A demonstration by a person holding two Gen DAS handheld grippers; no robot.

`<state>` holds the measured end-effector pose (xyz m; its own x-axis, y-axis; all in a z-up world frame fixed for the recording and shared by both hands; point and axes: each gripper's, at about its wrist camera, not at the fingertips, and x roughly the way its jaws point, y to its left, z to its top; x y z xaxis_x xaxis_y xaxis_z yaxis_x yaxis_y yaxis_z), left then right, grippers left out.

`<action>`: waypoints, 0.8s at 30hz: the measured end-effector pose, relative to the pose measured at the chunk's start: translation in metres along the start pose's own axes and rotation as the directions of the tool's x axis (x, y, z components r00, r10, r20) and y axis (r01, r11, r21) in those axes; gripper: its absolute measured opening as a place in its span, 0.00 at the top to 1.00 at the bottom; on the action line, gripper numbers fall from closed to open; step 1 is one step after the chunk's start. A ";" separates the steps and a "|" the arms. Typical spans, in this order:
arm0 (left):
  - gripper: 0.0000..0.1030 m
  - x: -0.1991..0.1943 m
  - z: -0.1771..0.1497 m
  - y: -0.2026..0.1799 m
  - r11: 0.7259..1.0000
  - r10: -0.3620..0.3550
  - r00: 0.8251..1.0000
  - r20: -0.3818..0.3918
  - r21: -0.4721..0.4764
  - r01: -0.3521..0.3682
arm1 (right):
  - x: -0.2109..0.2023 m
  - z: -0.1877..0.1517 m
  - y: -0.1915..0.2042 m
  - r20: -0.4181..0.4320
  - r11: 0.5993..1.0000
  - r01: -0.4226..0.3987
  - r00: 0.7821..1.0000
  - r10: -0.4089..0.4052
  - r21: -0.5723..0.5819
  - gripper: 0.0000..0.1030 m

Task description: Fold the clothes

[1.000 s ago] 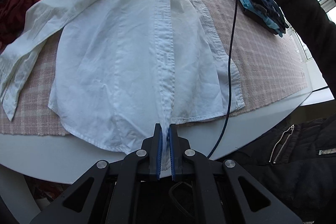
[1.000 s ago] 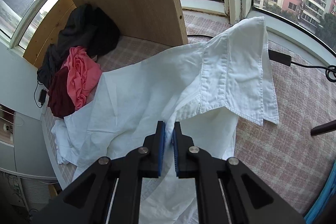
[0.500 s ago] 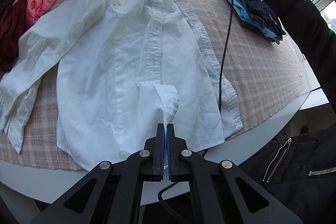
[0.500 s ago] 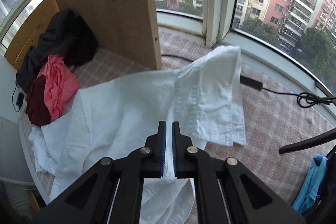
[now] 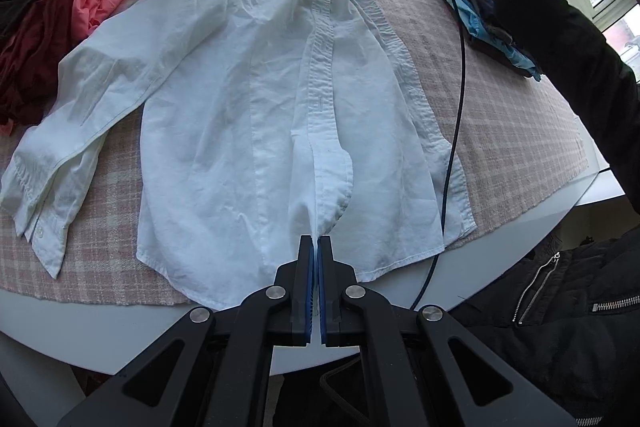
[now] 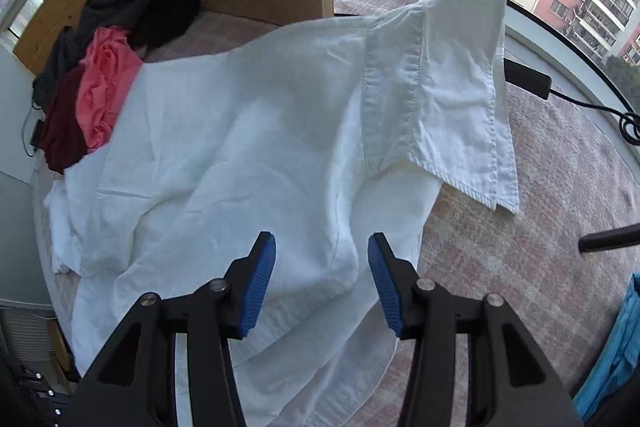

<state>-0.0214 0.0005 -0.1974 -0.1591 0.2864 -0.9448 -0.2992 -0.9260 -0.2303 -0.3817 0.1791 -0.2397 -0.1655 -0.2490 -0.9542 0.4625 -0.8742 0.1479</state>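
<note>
On the pink checked cloth [image 5: 520, 131] by the windows we see the white shirt [image 5: 248, 115] spread flat, collar at the far end. Our left gripper [image 5: 318, 247] is clamped on the shirt's hem corner. Our right gripper [image 6: 322, 253] has just been opening; its 2 jaws stand apart over the shirt near the collar [image 6: 452, 107], gripping nothing.
</note>
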 end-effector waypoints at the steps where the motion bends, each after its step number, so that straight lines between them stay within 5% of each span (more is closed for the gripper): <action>1: 0.99 0.002 0.001 -0.002 1.000 0.013 1.000 -0.008 0.009 -0.012 | 0.009 0.004 0.001 -0.018 1.000 0.014 1.000 -0.015 -0.008 0.54; 2: 0.99 0.002 0.002 -0.005 1.000 0.011 1.000 -0.013 0.022 -0.011 | 0.015 0.005 0.002 -0.039 1.000 -0.015 0.999 0.014 -0.011 0.62; 3: 0.99 0.002 0.002 -0.008 0.999 0.009 1.000 -0.017 0.035 -0.008 | 0.014 0.004 0.003 -0.043 0.999 -0.042 0.998 0.041 -0.012 0.95; 4: 0.99 -0.001 0.004 -0.012 0.999 0.001 1.000 -0.014 0.050 -0.001 | 0.008 0.005 0.006 -0.039 0.998 -0.056 0.998 0.055 -0.019 0.97; 11: 0.99 -0.018 0.018 -0.048 0.987 -0.055 0.998 0.007 0.154 0.053 | -0.075 0.032 0.017 0.081 0.995 -0.017 0.996 0.025 -0.100 0.98; 14: 0.99 -0.005 0.022 -0.063 0.977 -0.067 0.998 -0.021 0.202 0.070 | -0.077 0.053 0.014 0.085 0.986 0.116 0.991 -0.106 -0.124 0.98; 22: 0.99 0.064 0.026 -0.088 0.961 -0.150 0.978 -0.142 0.212 0.178 | 0.005 0.053 0.002 -0.040 0.962 0.232 0.970 -0.240 -0.145 0.98; 24: 0.90 0.066 0.025 -0.090 0.963 -0.154 0.975 -0.160 0.199 0.184 | 0.017 0.049 0.001 -0.053 0.957 0.247 0.965 -0.257 -0.153 0.97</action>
<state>-0.0284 0.1085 -0.2332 0.0417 0.3820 -0.9232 -0.5042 -0.7897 -0.3495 -0.4263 0.1536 -0.2428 -0.2325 0.0066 -0.9726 0.5353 -0.8340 -0.1336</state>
